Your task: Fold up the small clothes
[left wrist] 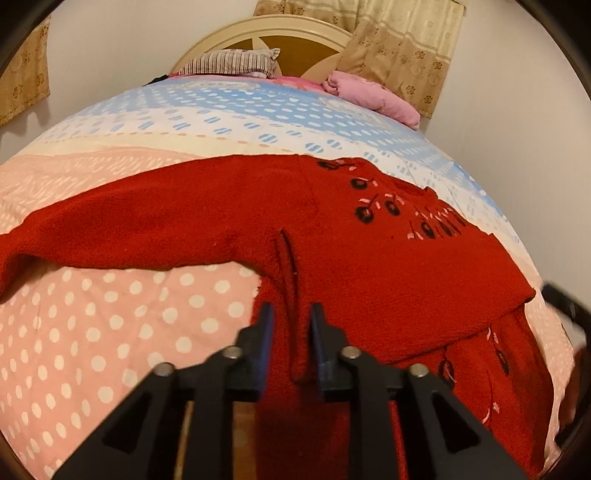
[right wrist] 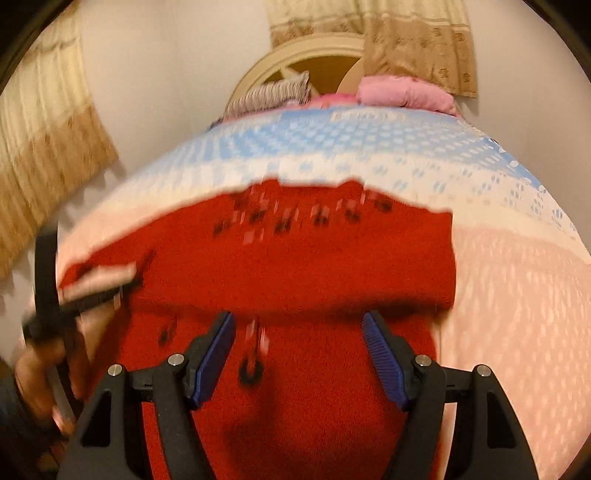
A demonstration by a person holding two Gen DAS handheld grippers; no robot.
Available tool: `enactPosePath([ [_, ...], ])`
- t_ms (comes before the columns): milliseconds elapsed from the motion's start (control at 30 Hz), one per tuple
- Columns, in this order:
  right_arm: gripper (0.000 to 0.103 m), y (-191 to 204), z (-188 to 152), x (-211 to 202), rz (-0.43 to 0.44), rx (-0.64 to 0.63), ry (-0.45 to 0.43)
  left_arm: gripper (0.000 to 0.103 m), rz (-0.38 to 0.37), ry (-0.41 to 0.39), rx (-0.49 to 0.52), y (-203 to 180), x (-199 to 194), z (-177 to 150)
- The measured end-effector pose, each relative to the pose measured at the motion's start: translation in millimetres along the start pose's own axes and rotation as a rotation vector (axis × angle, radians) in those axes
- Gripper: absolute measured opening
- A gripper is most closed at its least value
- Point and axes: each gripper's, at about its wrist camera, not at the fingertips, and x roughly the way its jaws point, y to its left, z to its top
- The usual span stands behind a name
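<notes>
Jaws of the left gripper (left wrist: 291, 325) stand narrowly apart, with a raised ridge of the red sweater (left wrist: 369, 258) between the blue pads; contact with the fabric cannot be confirmed. Jaws of the right gripper (right wrist: 298, 328) are spread wide above the sweater body, gripping nothing.

The red sweater lies on the polka-dot bedspread (left wrist: 110, 332), near the foot of the bed. One sleeve (left wrist: 147, 229) extends flat to the left. The other side is folded across the body, forming a straight edge in the right wrist view. Black and pink embroidery (left wrist: 373, 206) marks the chest.

A striped pillow (left wrist: 236, 62) and a pink pillow (left wrist: 373, 96) sit at the headboard (left wrist: 295, 29).
</notes>
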Motion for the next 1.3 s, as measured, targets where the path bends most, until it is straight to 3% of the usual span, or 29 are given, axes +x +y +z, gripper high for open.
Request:
enactPosePath([
  [100, 0.074, -25, 8, 32, -0.029, 0.06, 0.076, 0.047, 0.006, -0.002, 0.037, -6, -1, -2],
  [167, 0.074, -43, -2, 55, -0.068, 0.109, 0.183, 0.079, 0.049, -0.008, 0.049, -8, -3, -3],
  [200, 0.074, -51, -10, 56, -0.054, 0.127, 0.168, 0.083, 0.065, -0.007, 0.04, -6, -3, -3],
  [233, 0.074, -50, -13, 50, -0.047, 0.121, 0.141, 0.084, 0.056, -0.008, 0.03, -3, -4, -3],
  [367, 0.074, -30, -13, 37, -0.099, 0.09, 0.171, 0.084, 0.045, 0.019, -0.01, 5, 1, -4],
  [467, 0.074, -9, 1, 28, -0.067, 0.056, 0.12, 0.084, 0.05, 0.012, -0.007, 4, -2, -5],
  [567, 0.075, 5, 6, 36, -0.092, -0.006, 0.086, 0.085, 0.057, 0.005, -0.015, 11, -9, -8],
  [667, 0.075, -3, -6, 71, -0.101, 0.02, 0.217, 0.085, 0.058, -0.002, -0.034, 27, -21, -15],
  [733, 0.075, 4, -16, 67, -0.125, -0.044, 0.167, 0.085, 0.08, -0.018, -0.027, 41, -33, -19],
  [833, 0.075, 15, -16, 58, -0.165, -0.066, 0.175, 0.085, 0.143, -0.042, -0.009, 64, -49, -24],
  [967, 0.075, 47, 6, 47, -0.067, -0.085, 0.107, 0.085, 0.228, -0.063, -0.02, 101, -69, -23],
  [1067, 0.075, 77, 10, 56, 0.025, -0.132, 0.091, 0.085, 0.296, -0.081, -0.077, 135, -81, -21],
  [1133, 0.075, 96, 5, 74, 0.07, -0.165, 0.127, 0.085, 0.326, -0.087, -0.142, 162, -87, -20],
  [1167, 0.075, 109, -4, 89, 0.111, -0.203, 0.186, 0.085, 0.34, -0.093, -0.18, 176, -90, -20],
  [1200, 0.076, 119, -14, 100, 0.115, -0.246, 0.219, 0.085, 0.358, -0.103, -0.231, 193, -94, -20],
  [1300, 0.08, 135, -31, 101, 0.016, -0.362, 0.151, 0.084, 0.337, -0.114, -0.371, 233, -103, -24],
])
